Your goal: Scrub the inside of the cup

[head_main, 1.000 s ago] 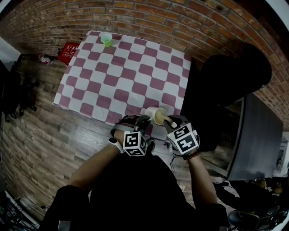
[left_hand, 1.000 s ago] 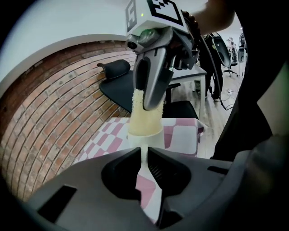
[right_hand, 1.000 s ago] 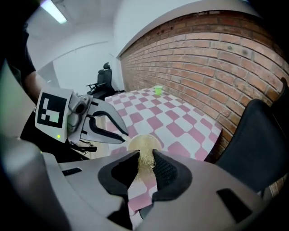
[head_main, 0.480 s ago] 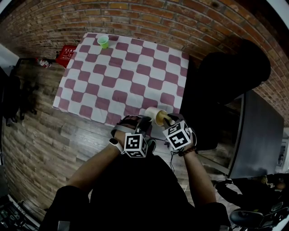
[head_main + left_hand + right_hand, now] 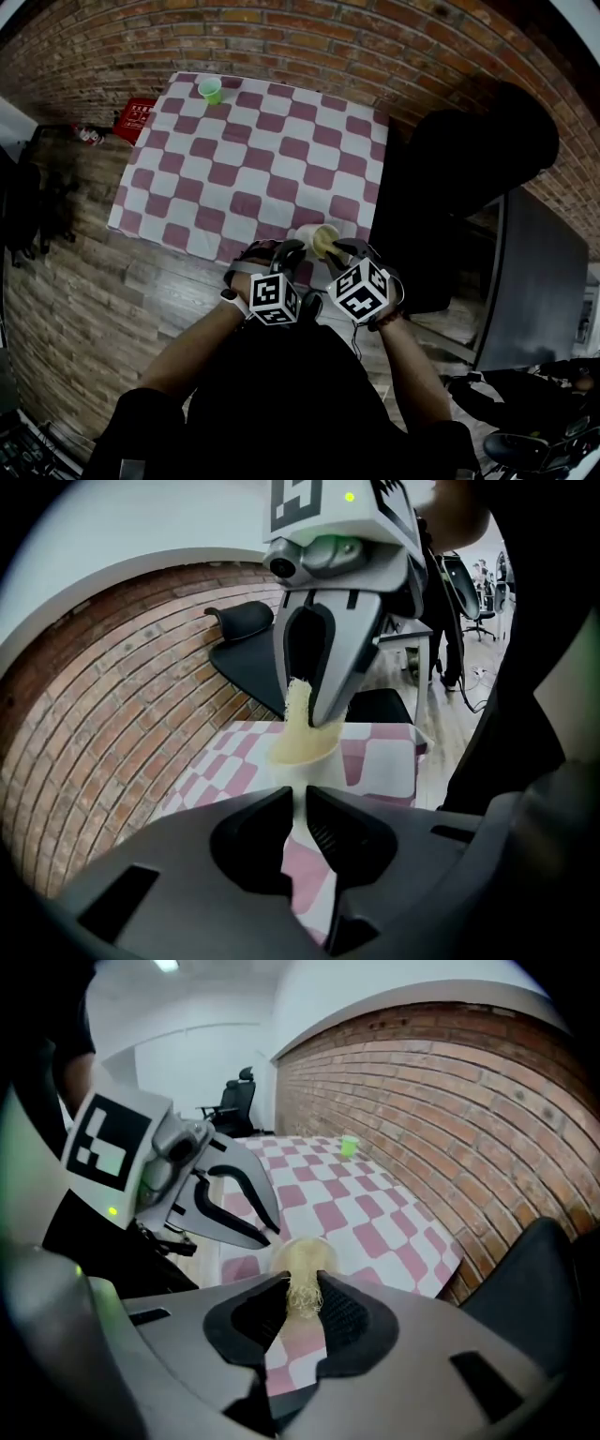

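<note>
A white cup [image 5: 320,240] with a yellowish inside hangs over the near edge of the checked table [image 5: 272,159]. My left gripper [image 5: 290,252] is shut on the cup's wall [image 5: 302,778], which fills the narrow gap between its jaws. My right gripper [image 5: 339,249] is shut on a pale yellow fibrous scrubber [image 5: 302,1290]. The scrubber [image 5: 298,703] reaches down into the cup's mouth [image 5: 302,748] in the left gripper view. In the right gripper view the cup [image 5: 302,1252] lies just beyond the jaws, and the left gripper [image 5: 246,1206] comes in from the left.
A small green cup [image 5: 210,90] stands at the table's far left corner. A red crate [image 5: 137,114] sits on the wooden floor beside the table. A black chair [image 5: 473,155] stands to the right, against the brick wall [image 5: 309,37].
My right gripper has rolled and shifted a little to the left over the cup. The left gripper and cup have held almost still.
</note>
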### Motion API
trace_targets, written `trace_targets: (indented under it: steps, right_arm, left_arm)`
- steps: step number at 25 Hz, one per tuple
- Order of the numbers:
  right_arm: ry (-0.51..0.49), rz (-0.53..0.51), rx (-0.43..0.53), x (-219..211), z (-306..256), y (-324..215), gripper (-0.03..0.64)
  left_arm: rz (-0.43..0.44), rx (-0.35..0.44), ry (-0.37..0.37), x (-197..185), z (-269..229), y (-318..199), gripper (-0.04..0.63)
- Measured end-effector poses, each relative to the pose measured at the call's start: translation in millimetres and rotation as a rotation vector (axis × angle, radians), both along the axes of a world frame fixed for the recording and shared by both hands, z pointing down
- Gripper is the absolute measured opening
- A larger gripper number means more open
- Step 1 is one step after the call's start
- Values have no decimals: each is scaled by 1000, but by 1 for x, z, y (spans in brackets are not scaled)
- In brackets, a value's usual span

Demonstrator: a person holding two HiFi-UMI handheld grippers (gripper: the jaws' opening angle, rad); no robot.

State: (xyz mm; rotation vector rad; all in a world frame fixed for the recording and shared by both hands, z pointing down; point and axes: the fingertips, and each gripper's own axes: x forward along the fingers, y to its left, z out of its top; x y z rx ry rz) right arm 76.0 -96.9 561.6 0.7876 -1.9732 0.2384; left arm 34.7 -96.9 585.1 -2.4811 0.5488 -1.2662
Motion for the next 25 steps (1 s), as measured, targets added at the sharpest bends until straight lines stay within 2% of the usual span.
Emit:
trace_targets:
  steps: [5, 9, 13, 15, 17, 21, 23, 25]
  right_arm:
    - [71, -41, -76, -3, 31, -17, 98]
    - [105, -44, -24, 7, 23, -23, 98]
    - [35, 38, 70, 19, -15, -25, 98]
    - [-15, 45, 74, 14, -29, -22, 98]
    - [-19, 3, 35, 3, -30, -16, 98]
    - [99, -90, -68, -10, 0, -3, 98]
    - [101, -70, -96, -11, 16, -4, 98]
    - [57, -8, -138, -9, 30, -4, 98]
  left_arm:
    - [23, 24, -27, -4, 3, 3, 57]
    - [8, 18, -13, -2, 1, 2, 57]
    - [-18, 6, -25, -15, 7, -13, 57]
    - [-22, 1, -38, -20, 10, -17, 57]
    - [-17, 2, -38, -20, 10, -15, 57]
    - [18, 31, -44, -10, 4, -5, 57]
    - [57, 68, -61, -3, 2, 1, 57]
    - [94, 100, -73, 3, -1, 7, 57]
